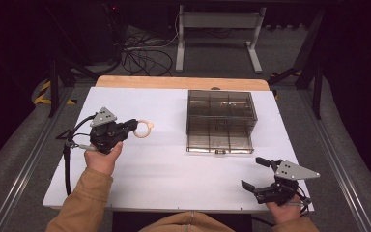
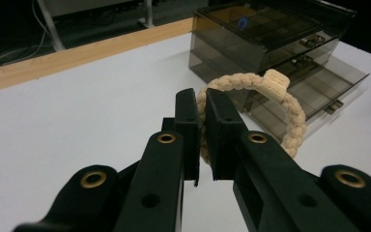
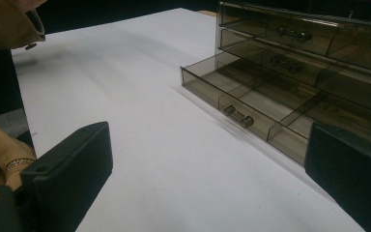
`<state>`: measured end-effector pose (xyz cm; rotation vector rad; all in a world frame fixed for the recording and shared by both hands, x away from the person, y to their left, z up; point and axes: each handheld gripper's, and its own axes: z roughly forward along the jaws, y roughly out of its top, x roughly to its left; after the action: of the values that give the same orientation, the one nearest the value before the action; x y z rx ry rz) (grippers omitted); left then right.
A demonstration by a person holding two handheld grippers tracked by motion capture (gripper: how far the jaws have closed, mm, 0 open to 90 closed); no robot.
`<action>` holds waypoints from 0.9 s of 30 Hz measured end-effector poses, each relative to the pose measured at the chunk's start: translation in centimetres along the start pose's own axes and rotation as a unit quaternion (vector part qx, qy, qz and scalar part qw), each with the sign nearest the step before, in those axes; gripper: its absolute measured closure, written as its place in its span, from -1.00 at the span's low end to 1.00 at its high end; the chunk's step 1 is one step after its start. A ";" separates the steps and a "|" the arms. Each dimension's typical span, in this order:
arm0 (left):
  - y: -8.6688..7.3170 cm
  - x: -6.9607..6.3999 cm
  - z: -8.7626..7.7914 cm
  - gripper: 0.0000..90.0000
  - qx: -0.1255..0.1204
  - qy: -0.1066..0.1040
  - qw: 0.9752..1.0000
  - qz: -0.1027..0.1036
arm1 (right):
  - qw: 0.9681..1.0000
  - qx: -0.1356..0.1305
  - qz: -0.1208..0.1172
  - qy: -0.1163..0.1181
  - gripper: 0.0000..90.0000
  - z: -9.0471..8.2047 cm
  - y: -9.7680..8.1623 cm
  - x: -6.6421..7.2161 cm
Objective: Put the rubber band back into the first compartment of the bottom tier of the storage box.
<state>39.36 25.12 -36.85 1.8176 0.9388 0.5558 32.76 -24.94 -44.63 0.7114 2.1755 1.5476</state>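
Left gripper (image 1: 134, 126) pinches a braided bracelet (image 2: 265, 104) (right gripper (image 1: 256, 173) spread wide).

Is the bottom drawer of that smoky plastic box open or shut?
Open. The bottom drawer juts out past the drawers above it, and its divided compartments look empty in the right gripper view.

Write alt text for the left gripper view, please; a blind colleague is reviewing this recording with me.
Two black jaws of the left gripper are shut on a beige braided bracelet, held upright above a white table. Behind it stands a smoky clear drawer box with its bottom drawer pulled open. A wooden strip edges the table's far side.
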 end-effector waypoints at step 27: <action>2.2 -5.2 5.4 0.88 0.006 -0.053 0.998 0.037 | 1.000 -0.001 -0.001 0.002 -0.92 -0.1 0.0 0.0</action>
<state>40.93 17.44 -36.95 1.8800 0.8076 0.4939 32.72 -25.01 -44.63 0.7063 2.1759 1.5510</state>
